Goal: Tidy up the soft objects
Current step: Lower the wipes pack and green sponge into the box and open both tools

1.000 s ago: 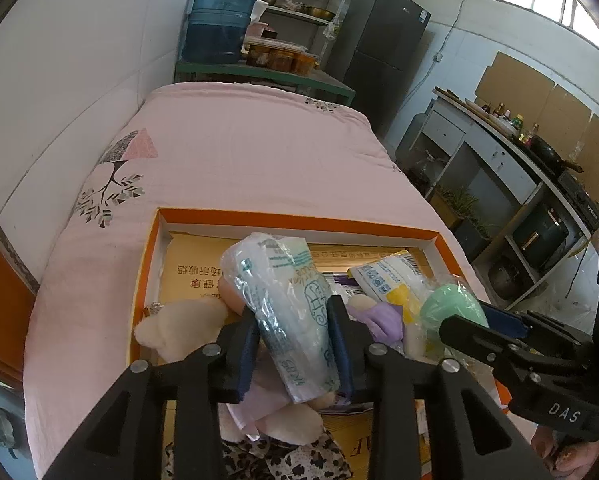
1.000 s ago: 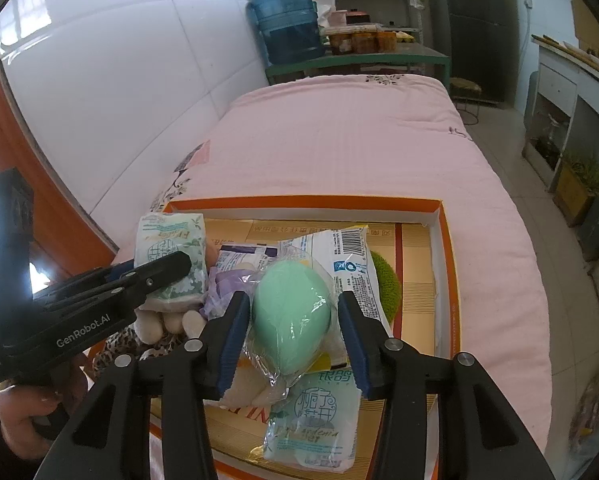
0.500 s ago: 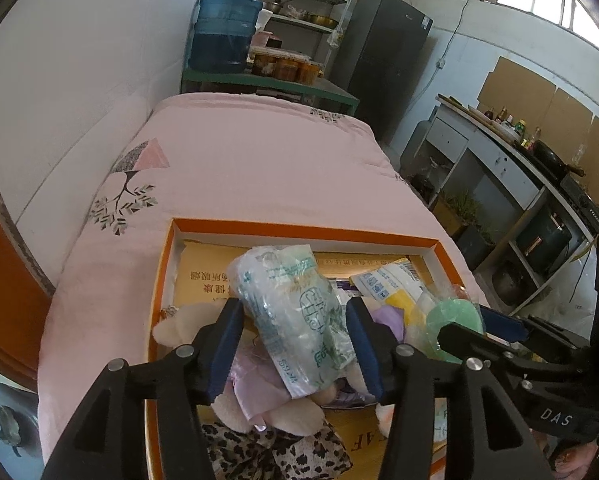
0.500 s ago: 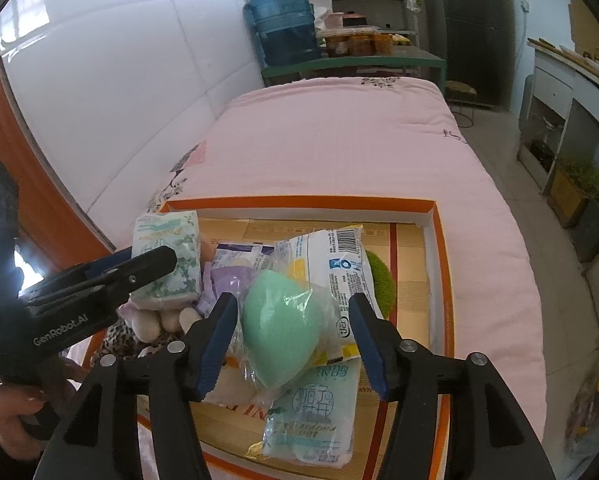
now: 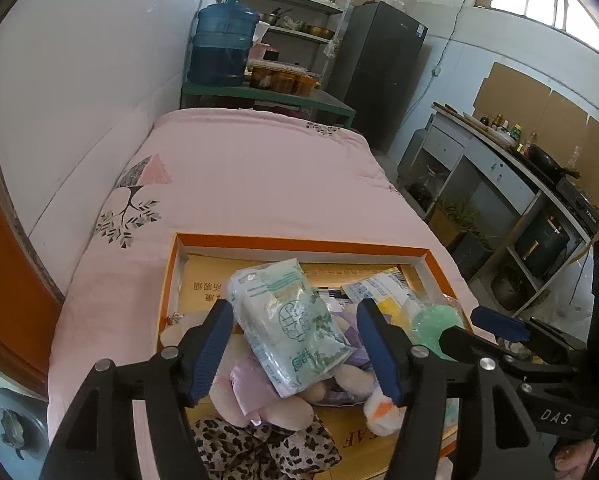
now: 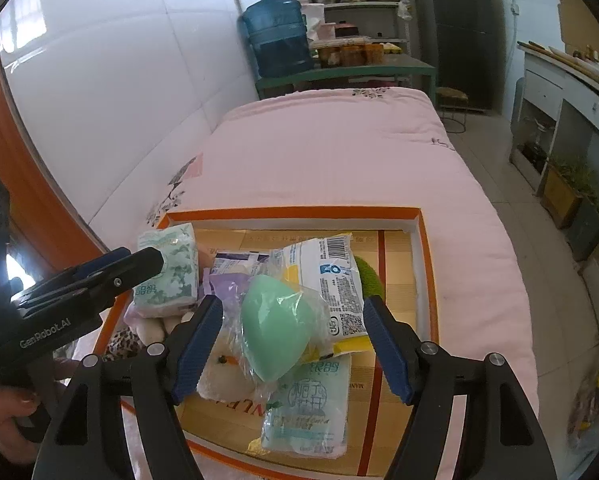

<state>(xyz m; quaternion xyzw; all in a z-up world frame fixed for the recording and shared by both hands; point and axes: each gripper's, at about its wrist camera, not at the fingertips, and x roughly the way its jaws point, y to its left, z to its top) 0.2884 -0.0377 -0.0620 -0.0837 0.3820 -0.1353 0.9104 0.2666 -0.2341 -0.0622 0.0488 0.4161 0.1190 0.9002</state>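
Observation:
An orange-rimmed shallow box (image 5: 299,243) (image 6: 291,213) lies on a pink bed. It holds a pile of soft things. My left gripper (image 5: 295,340) is open around a green-printed tissue pack (image 5: 291,320) (image 6: 167,272) that rests on a cream plush toy (image 5: 267,404). My right gripper (image 6: 293,332) is open around a mint green sponge in clear wrap (image 6: 275,326) (image 5: 435,322). A white and yellow packet (image 6: 331,280) and another tissue pack (image 6: 307,412) lie beside it.
A leopard-print cloth (image 5: 259,448) lies at the box's near left corner. A green mat (image 6: 369,276) shows under the packet. The pink bed (image 5: 239,184) stretches beyond the box to a water jug (image 5: 221,44) on a green table. A white wall runs along the left.
Both grippers opened: the left let go of the tissue pack, the right let go of the mint sponge. Both objects now rest on the pile in the box.

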